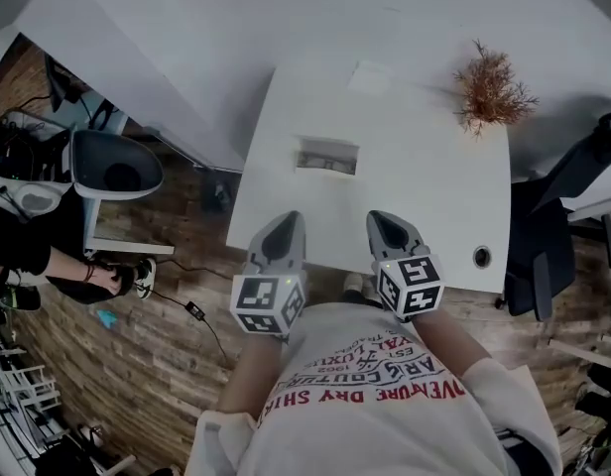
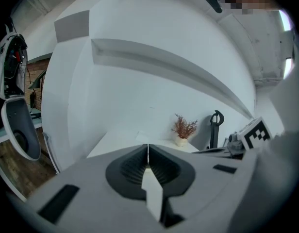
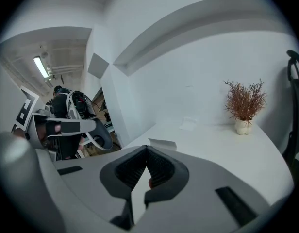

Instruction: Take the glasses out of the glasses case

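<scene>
The glasses case (image 1: 326, 156) is a pale rectangular box lying on the white table (image 1: 434, 186), left of its middle. No glasses show in any view. Both grippers hover side by side over the table's near edge, short of the case. My left gripper (image 1: 289, 218) is shut with nothing in it, and so is my right gripper (image 1: 381, 216). In the right gripper view the case (image 3: 162, 143) sits just beyond the closed tips of the right gripper (image 3: 147, 148). In the left gripper view the closed left gripper (image 2: 148, 147) hides most of the case.
A dried plant (image 1: 491, 92) in a small white pot (image 3: 242, 125) stands at the table's far right, with a white sheet (image 1: 370, 75) at the far edge. A cable hole (image 1: 482, 257) is near right. A black chair (image 1: 544, 236) stands right; a grey chair (image 1: 112, 167) and a person's hand (image 1: 107, 281) are left.
</scene>
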`<state>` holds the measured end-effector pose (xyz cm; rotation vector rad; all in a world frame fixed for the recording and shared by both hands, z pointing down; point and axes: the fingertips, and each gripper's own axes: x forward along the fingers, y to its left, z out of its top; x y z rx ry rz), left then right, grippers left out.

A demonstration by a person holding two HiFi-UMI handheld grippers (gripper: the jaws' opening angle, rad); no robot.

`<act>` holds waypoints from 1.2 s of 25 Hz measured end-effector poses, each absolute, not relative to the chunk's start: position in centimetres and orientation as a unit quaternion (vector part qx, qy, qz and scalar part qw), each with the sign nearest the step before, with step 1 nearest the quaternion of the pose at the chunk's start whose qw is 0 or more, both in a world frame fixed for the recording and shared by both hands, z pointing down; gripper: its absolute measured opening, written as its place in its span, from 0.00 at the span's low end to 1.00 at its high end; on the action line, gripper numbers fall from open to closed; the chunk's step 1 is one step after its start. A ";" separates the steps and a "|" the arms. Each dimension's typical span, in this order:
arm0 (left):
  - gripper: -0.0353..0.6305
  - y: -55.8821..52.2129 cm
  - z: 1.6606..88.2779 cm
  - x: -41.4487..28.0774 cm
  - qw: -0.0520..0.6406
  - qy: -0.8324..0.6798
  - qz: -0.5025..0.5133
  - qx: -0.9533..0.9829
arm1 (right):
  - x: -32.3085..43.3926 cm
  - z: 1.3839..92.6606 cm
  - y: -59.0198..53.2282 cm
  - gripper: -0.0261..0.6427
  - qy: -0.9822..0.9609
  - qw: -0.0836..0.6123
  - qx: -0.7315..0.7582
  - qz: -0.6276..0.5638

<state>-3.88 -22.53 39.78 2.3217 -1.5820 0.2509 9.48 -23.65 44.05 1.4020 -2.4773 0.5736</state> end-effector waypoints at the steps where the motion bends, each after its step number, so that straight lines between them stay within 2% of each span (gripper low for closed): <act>1: 0.07 -22.9 40.0 -3.9 0.163 -0.554 0.090 0.811 | 9.6 44.2 -24.0 0.06 -0.846 0.117 0.481 0.199; 9: 0.07 -25.3 43.1 -3.6 0.197 -0.543 0.098 0.811 | 9.9 45.8 -26.2 0.06 -0.836 0.123 0.489 0.216; 18: 0.07 -30.5 45.7 -4.9 0.227 -0.513 0.109 0.821 | 6.9 47.3 -30.6 0.06 -0.837 0.155 0.478 0.217; 30: 0.07 -35.0 49.4 -8.6 0.274 -0.488 0.137 0.818 | 2.4 52.5 -36.9 0.06 -0.819 0.283 0.438 0.239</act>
